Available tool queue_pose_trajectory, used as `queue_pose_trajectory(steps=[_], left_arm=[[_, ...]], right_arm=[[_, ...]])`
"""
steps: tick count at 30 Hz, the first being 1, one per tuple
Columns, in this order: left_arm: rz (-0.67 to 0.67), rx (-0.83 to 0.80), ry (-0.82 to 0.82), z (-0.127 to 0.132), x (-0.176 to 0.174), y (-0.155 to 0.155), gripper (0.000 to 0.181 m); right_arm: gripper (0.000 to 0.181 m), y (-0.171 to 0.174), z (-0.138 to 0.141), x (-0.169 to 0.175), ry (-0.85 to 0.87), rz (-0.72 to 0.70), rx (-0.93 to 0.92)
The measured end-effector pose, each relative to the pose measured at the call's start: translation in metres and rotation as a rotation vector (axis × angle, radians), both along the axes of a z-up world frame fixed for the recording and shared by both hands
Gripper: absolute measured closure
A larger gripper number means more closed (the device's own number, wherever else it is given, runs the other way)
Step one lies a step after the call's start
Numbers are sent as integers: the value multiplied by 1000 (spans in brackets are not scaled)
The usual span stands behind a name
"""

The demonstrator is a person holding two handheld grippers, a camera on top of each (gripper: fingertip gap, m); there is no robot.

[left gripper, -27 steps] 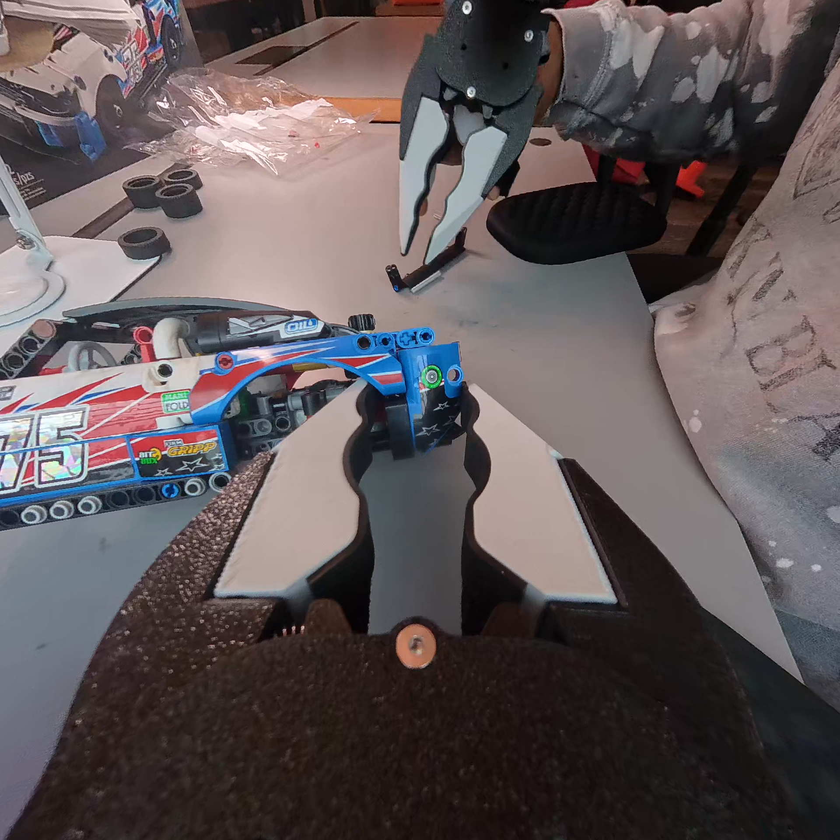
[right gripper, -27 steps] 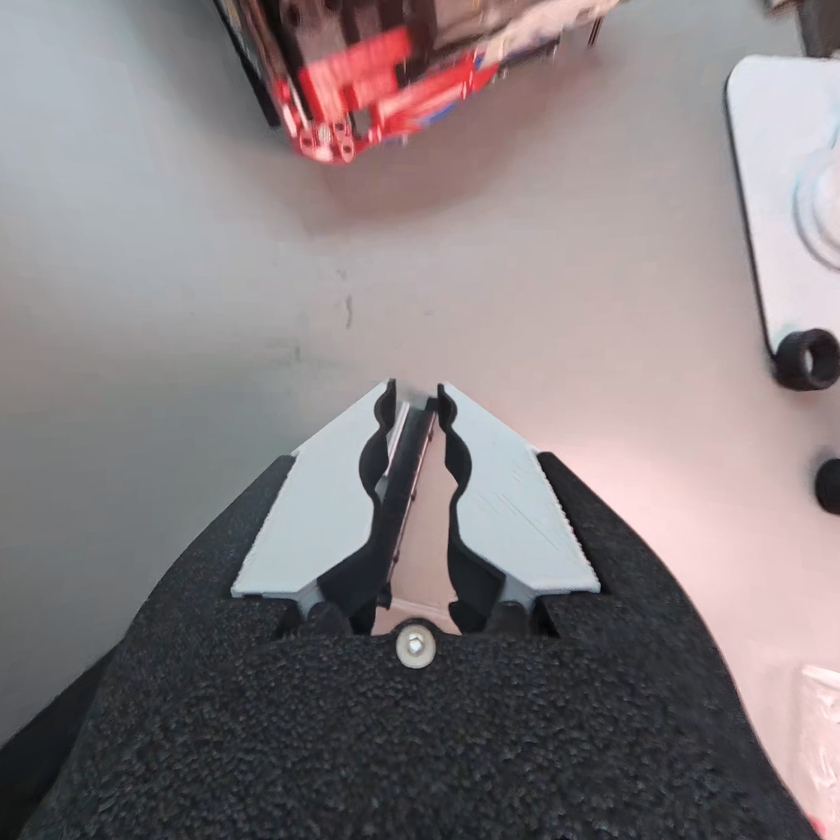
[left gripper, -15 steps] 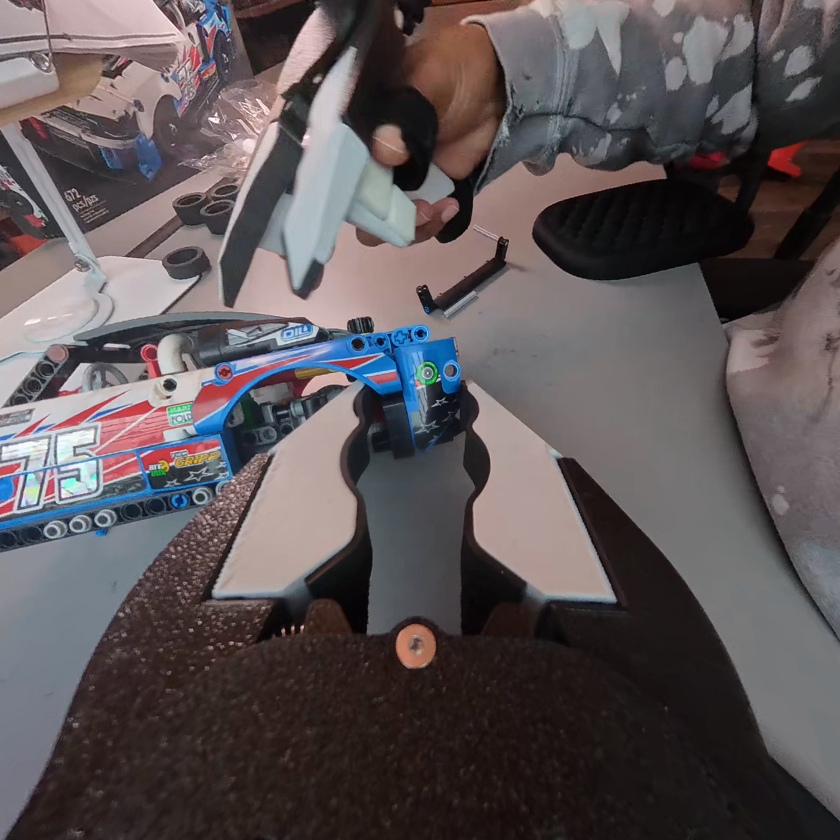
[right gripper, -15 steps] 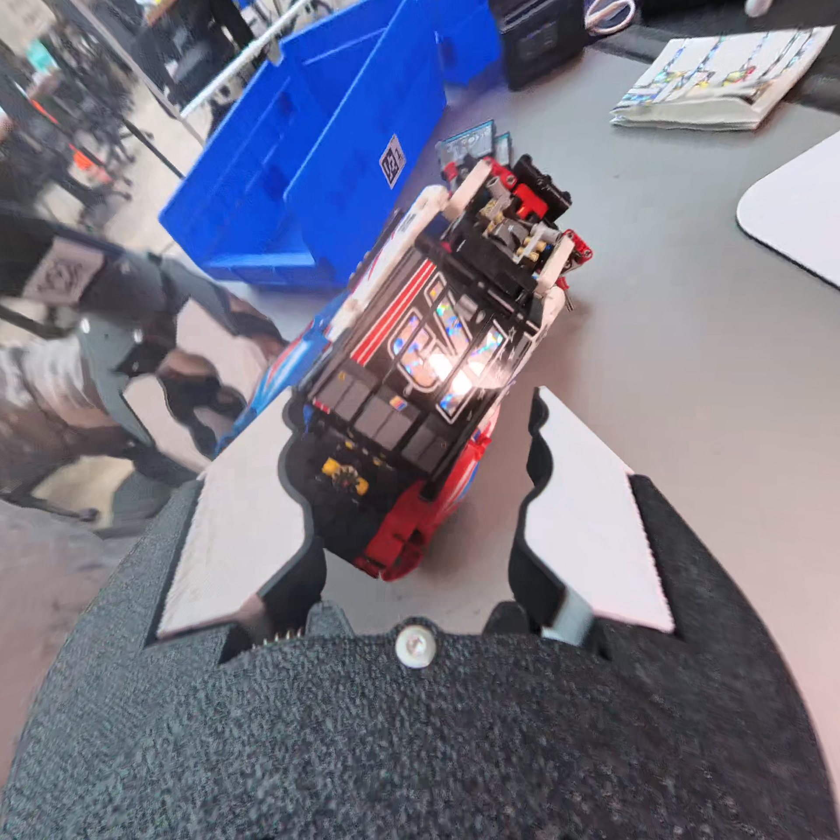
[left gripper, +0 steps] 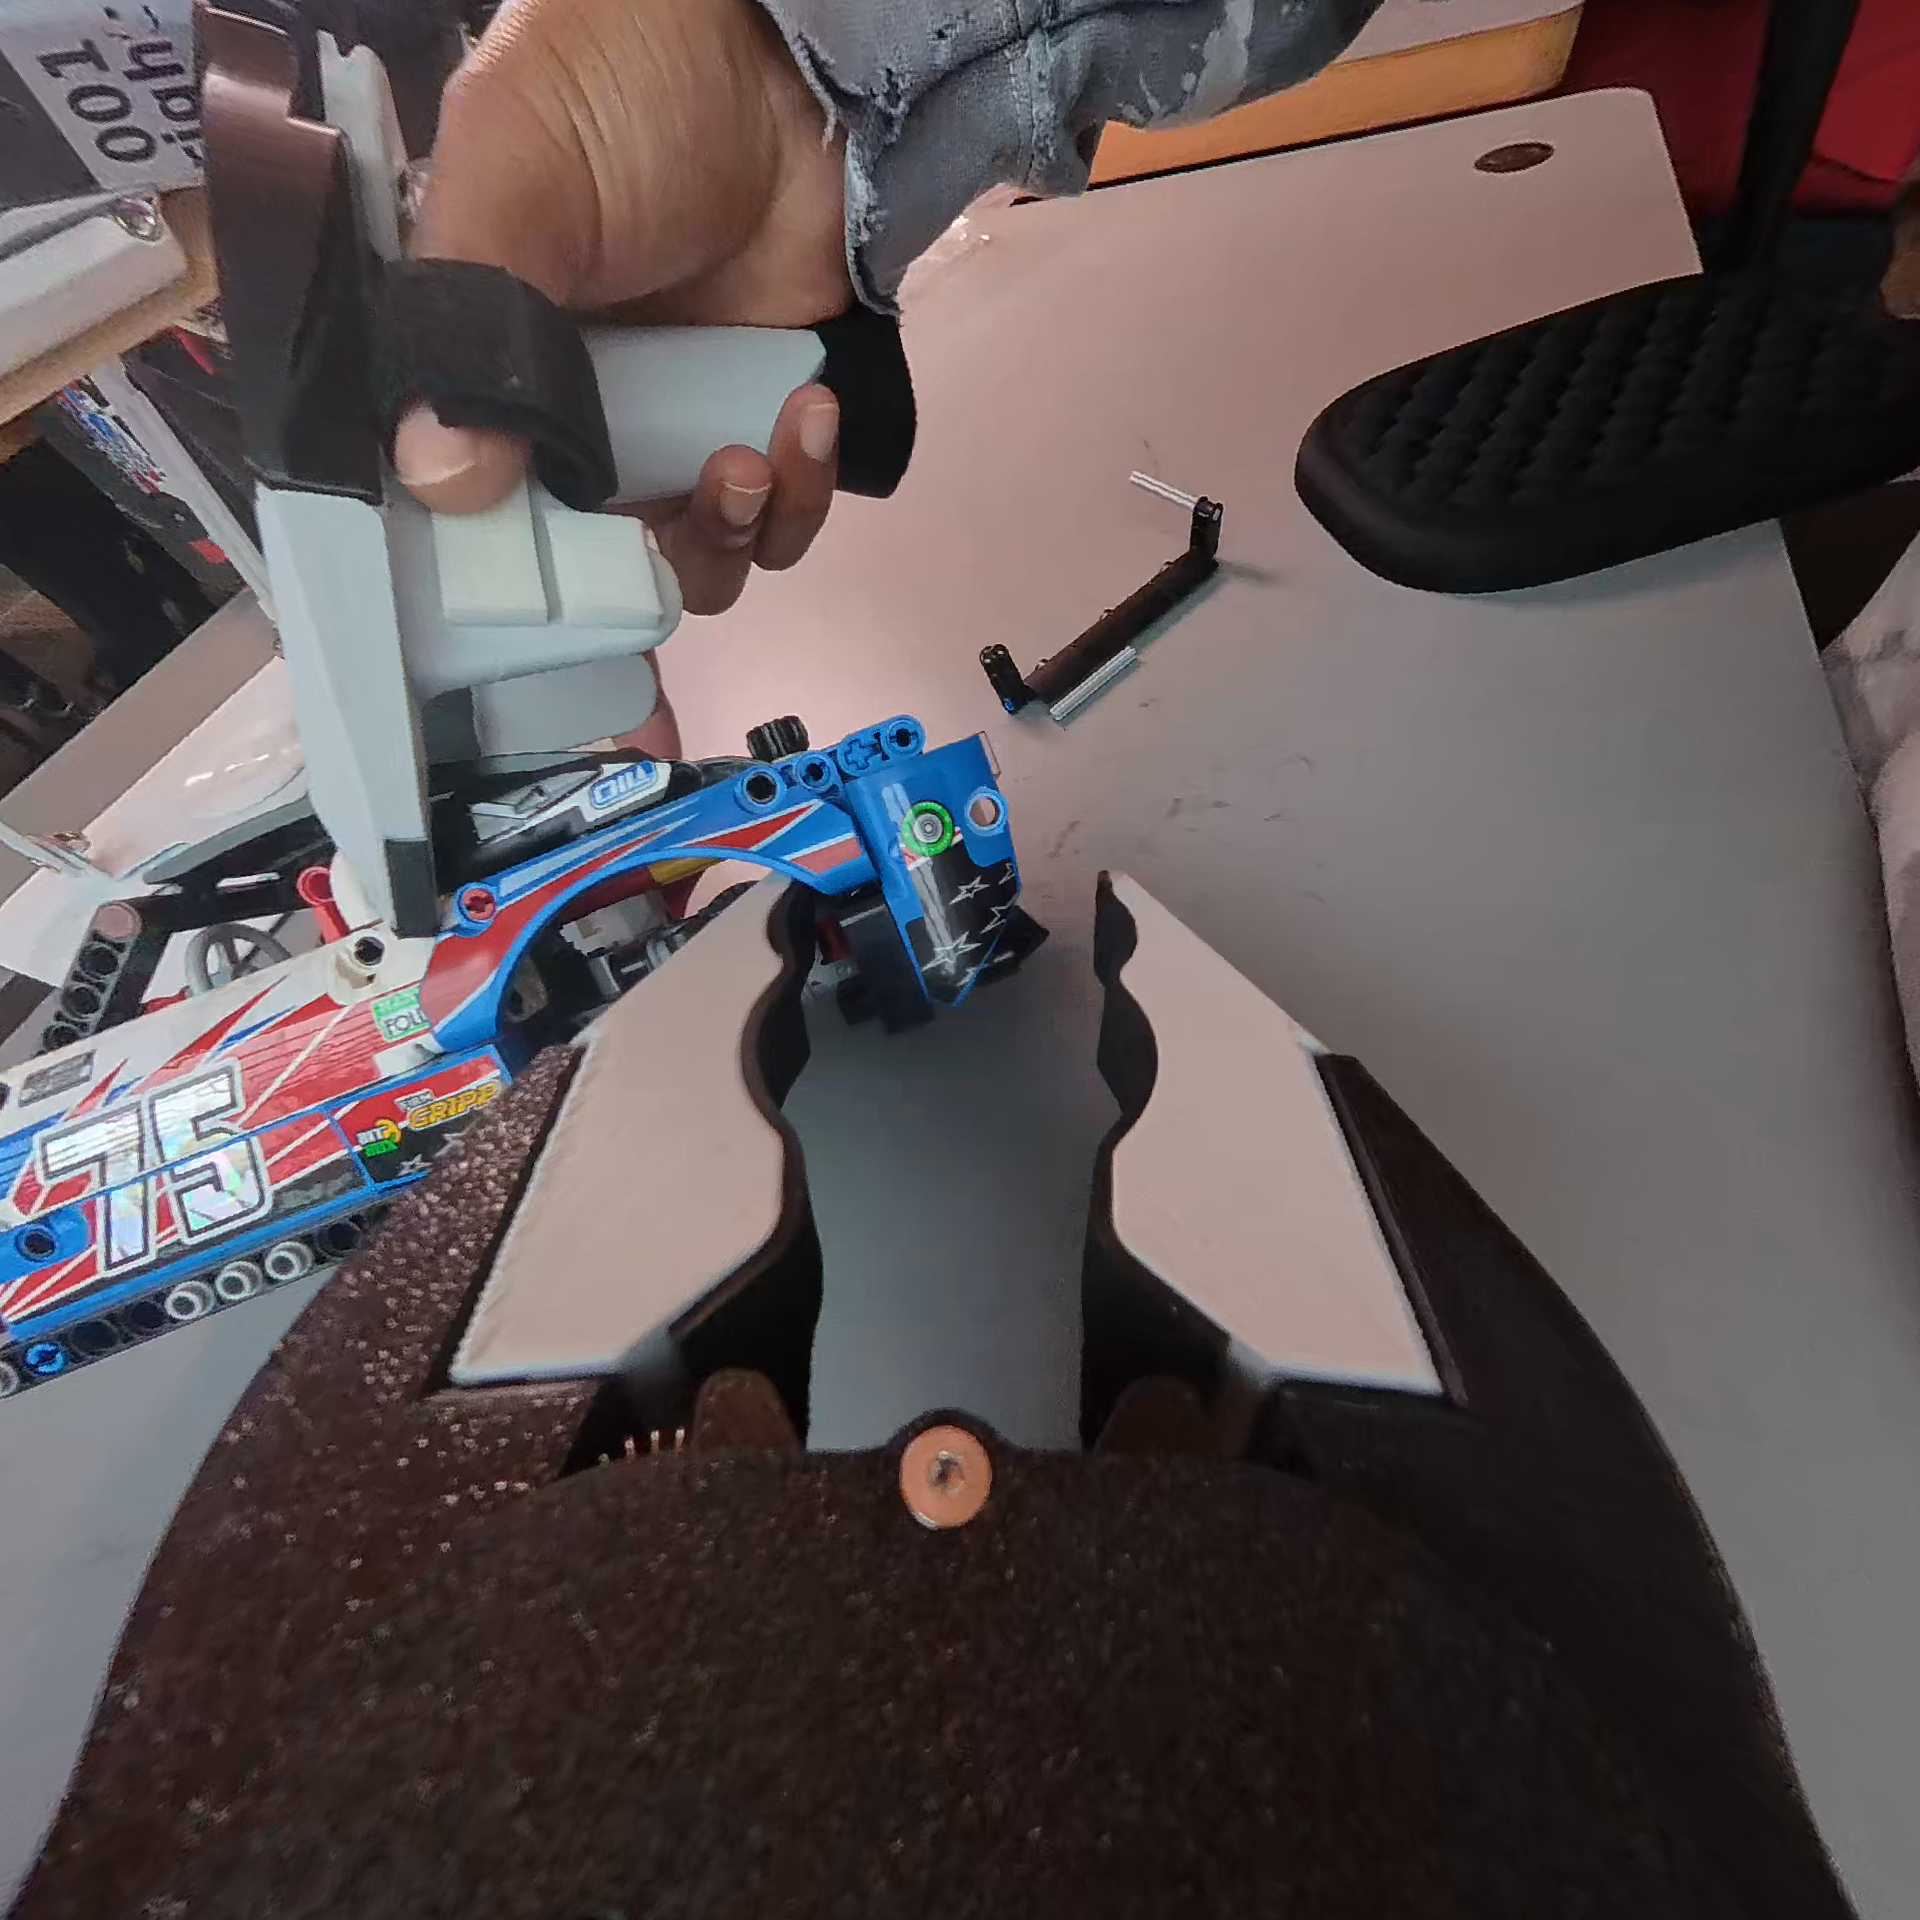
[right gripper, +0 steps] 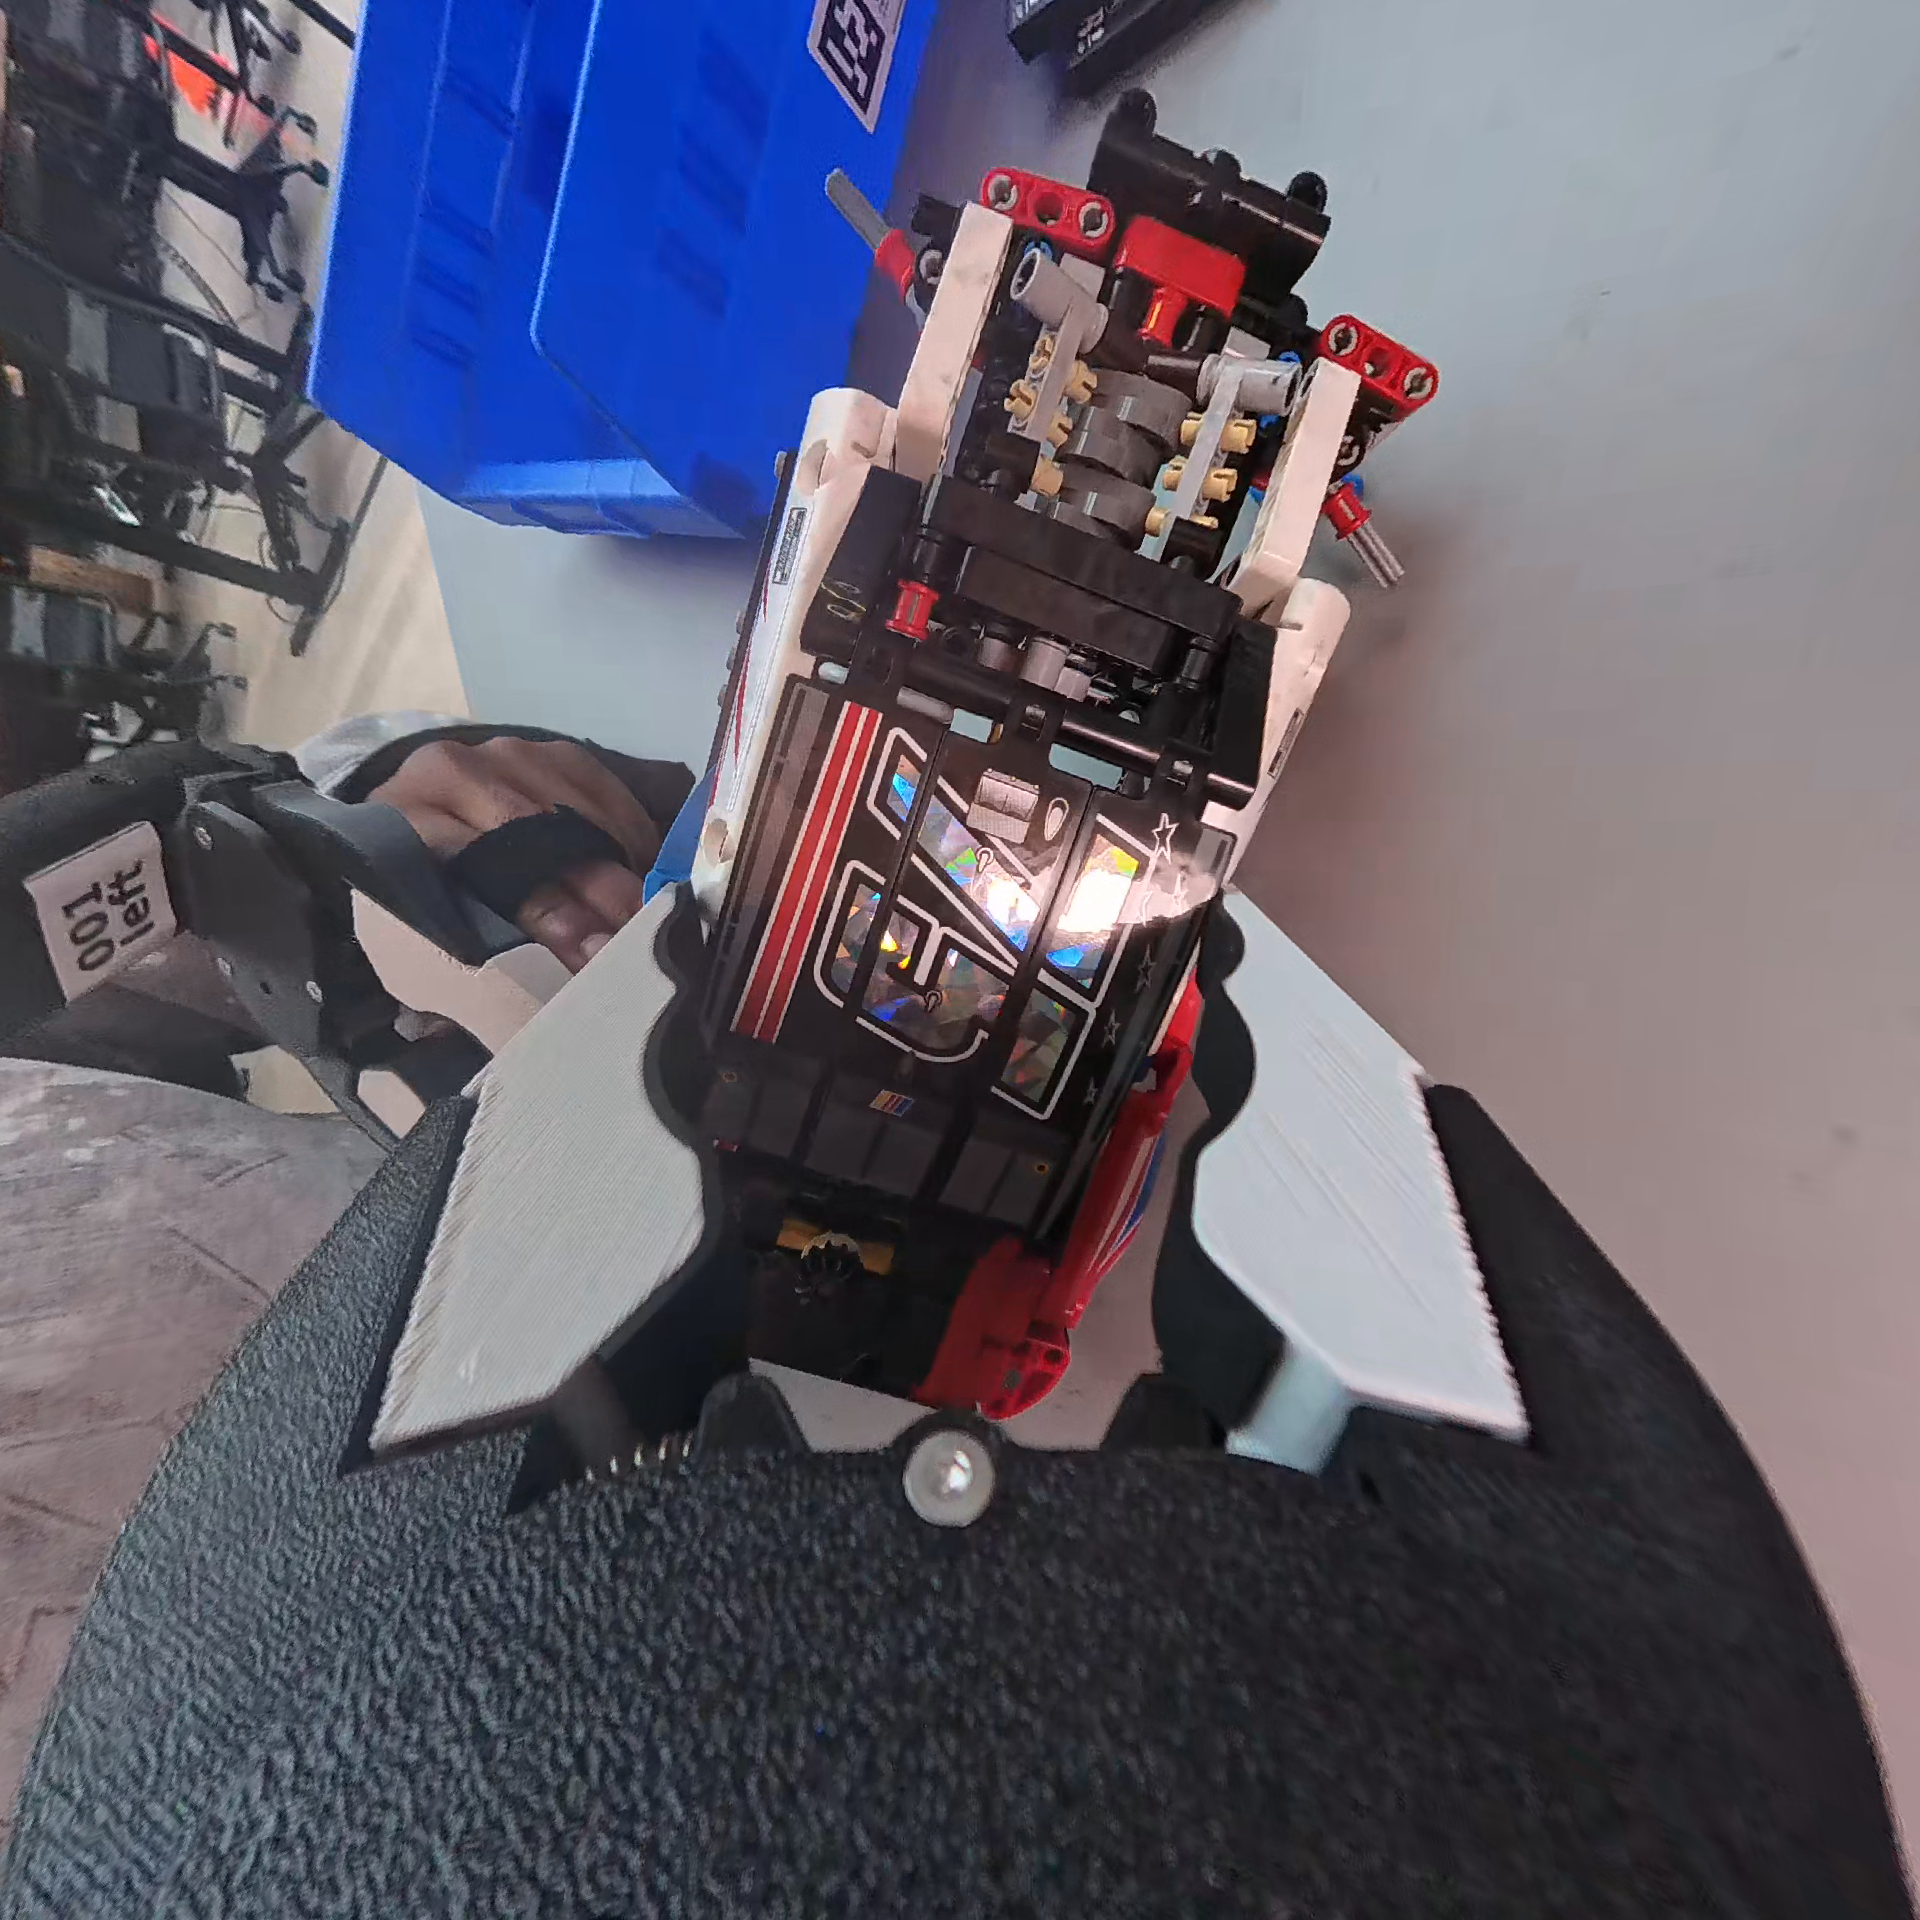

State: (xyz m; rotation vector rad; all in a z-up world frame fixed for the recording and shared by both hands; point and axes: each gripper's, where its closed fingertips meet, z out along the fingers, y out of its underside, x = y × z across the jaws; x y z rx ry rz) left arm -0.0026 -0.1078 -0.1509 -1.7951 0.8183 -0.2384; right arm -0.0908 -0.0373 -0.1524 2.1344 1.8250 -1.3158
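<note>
A toy race car of building bricks (left gripper: 208, 1122) lies on the grey table (left gripper: 1455, 935). My left gripper (left gripper: 945, 899) is open; the car's blue end (left gripper: 925, 862) sits between its fingertips, nearer the left one, with a gap to the right one. My right gripper (right gripper: 951, 930) comes down over the car (right gripper: 966, 904). Its jaws stand wide and press both sides of the black patterned body. In the left wrist view one of its fingers (left gripper: 364, 727) reaches down onto the car, held by a hand (left gripper: 623, 156). The left gripper (right gripper: 208, 914) shows at the car's left side.
A black beam part with small grey axles (left gripper: 1117, 613) lies on the table beyond the car. A black chair seat (left gripper: 1621, 416) is at the table's far right edge. A blue bin (right gripper: 582, 260) stands beside the car's rear end.
My right gripper left the black beam on the table, swung over the car and closed on its body. My left gripper's jaws opened a little off the blue end.
</note>
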Motion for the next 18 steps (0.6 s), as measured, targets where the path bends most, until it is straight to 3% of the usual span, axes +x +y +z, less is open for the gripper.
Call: queue_pose_trajectory(steps=[5, 11, 14, 18], left_arm=[[48, 28, 36, 1, -2, 2, 116], [340, 181, 142, 17, -36, 17, 126], [313, 156, 117, 13, -30, 17, 125], [247, 124, 11, 13, -21, 13, 124]], right_arm=[[86, 2, 10, -7, 11, 24, 20], [89, 17, 20, -16, 18, -34, 46], [91, 22, 21, -13, 37, -51, 19], [108, 41, 20, 2, 36, -34, 98]])
